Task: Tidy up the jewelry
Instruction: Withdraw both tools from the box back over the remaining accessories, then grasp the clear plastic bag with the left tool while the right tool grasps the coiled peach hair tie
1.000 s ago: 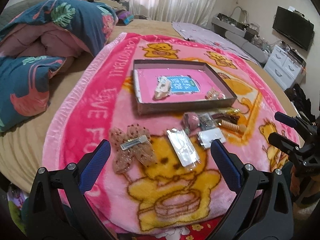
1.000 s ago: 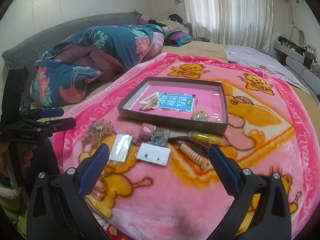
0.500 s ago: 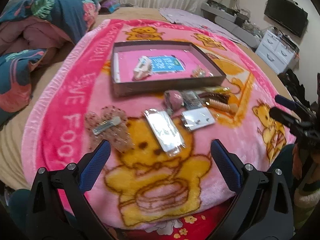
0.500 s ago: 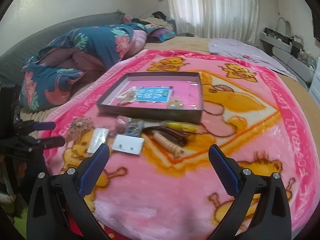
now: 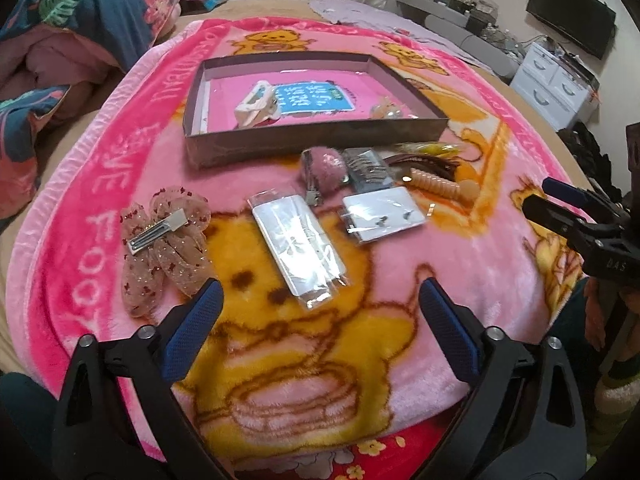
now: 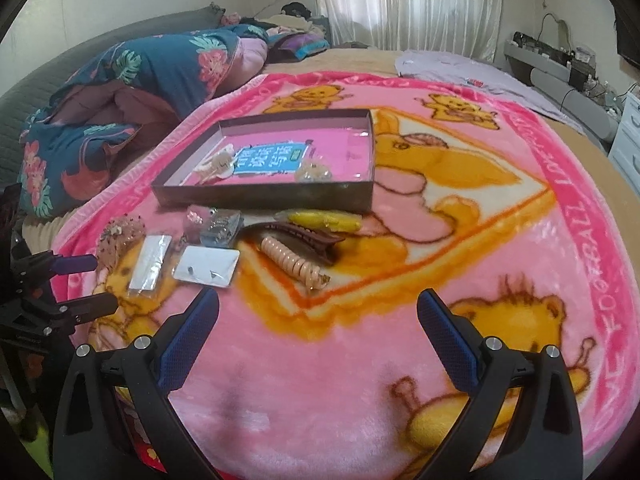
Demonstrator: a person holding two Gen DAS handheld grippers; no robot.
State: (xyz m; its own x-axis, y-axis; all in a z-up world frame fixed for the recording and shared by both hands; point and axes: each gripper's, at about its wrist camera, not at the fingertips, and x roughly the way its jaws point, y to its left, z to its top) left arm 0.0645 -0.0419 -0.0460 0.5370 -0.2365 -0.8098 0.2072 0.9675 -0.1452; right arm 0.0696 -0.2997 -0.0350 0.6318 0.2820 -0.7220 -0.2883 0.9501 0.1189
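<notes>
Hovering both grippers, left (image 5: 320, 304) just narrowing yet empty, right (image 6: 318, 312) spread, over light, slippery sachet (image 5: 298, 244), pinching its stiff card edge.

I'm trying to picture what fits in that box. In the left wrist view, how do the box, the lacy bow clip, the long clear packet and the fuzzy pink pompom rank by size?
1. Box, clearly largest.
2-3. Lacy bow clip and long clear packet: look alike, unranked.
4. Fuzzy pink pompom, smallest, though it lies farther from the camera.
</notes>
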